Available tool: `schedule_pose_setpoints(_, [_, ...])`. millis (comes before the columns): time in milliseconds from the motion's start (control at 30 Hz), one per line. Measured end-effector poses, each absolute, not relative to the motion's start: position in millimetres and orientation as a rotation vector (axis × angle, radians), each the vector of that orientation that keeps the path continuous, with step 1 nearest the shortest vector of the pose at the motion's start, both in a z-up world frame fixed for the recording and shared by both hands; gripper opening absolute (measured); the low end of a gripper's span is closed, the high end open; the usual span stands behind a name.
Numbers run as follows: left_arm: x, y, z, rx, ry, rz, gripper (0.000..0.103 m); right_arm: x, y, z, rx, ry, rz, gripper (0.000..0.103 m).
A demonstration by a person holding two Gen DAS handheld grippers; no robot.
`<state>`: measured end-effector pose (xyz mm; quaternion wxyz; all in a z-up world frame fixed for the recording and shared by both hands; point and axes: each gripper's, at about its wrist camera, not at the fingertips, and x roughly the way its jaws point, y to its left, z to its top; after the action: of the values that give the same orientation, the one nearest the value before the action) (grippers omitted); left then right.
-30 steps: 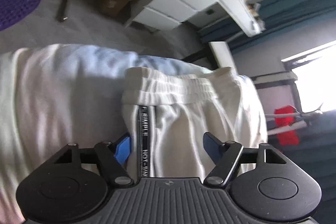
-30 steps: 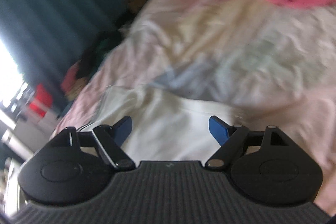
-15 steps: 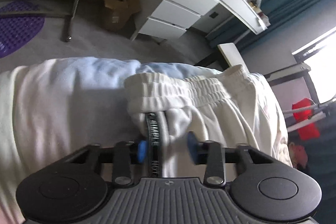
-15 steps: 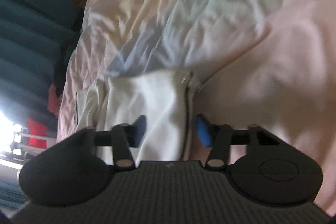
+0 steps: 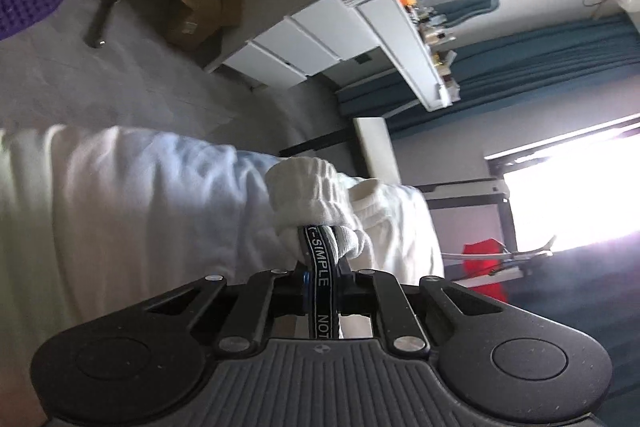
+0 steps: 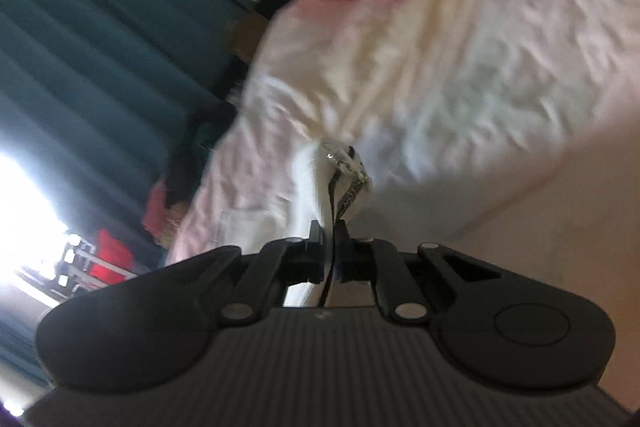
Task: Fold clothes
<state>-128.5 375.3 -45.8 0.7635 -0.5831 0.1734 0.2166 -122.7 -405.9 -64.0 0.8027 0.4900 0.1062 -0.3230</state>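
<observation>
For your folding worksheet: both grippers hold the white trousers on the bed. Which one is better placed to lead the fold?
Probably the left gripper: it is shut on the white trousers at the lettered stripe by the bunched waistband. The right gripper pinches a thin edge, blurred.

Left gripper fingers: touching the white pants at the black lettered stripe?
Touching. The left wrist view shows the left gripper fingers shut on the white pants, with the black lettered stripe pinched between them.

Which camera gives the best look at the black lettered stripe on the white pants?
The left wrist view: the black lettered stripe runs sharp and readable through the shut left gripper. The blurred right wrist view shows only white cloth with a dark edge in the right gripper.
</observation>
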Motion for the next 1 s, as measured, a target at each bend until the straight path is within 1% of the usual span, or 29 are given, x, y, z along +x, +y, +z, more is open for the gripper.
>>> schedule_pose_setpoints(100, [-103,376,-27,-1.234,0.375,0.46,0.012,-90,-412,-44,1.022,0.226,-0.664,0.007])
schedule_pose_setpoints(200, [-53,375,-9,-1.198,0.377,0.459,0.012,-36,-417,-23,0.986,0.239,-0.643,0.007])
schedule_pose_setpoints(300, [11,379,0,-1.191,0.396,0.482,0.012,48,-418,-6,0.894,0.26,-0.638,0.007])
schedule_pose_setpoints(400, [83,383,6,-1.141,0.419,0.512,0.012,134,-413,-1,0.797,0.275,-0.644,0.007])
schedule_pose_setpoints(500, [156,385,-2,-1.101,0.459,0.544,0.013,206,-403,-18,0.713,0.288,-0.675,0.007])
schedule_pose_setpoints(667, [253,377,-34,-1.017,0.548,0.602,0.015,296,-412,-83,0.658,0.402,-0.753,0.008])
schedule_pose_setpoints(767, [280,377,-53,-1.003,0.576,0.604,0.019,324,-417,-116,0.635,0.463,-0.769,0.008])
schedule_pose_setpoints(833, [285,379,-65,-1.021,0.583,0.59,0.026,332,-418,-129,0.616,0.482,-0.767,0.008])
schedule_pose_setpoints(867, [287,380,-71,-1.031,0.587,0.583,0.027,331,-419,-133,0.624,0.48,-0.76,0.01])
schedule_pose_setpoints(900, [287,381,-75,-1.04,0.586,0.571,0.028,329,-419,-133,0.635,0.472,-0.75,0.012])
schedule_pose_setpoints(933, [282,382,-75,-1.046,0.575,0.548,0.033,324,-420,-131,0.65,0.467,-0.737,0.013])
schedule_pose_setpoints(967, [278,381,-72,-1.039,0.567,0.523,0.035,320,-421,-129,0.664,0.462,-0.724,0.017])
schedule_pose_setpoints(1000, [272,381,-70,-1.028,0.558,0.502,0.041,315,-423,-126,0.679,0.457,-0.711,0.022])
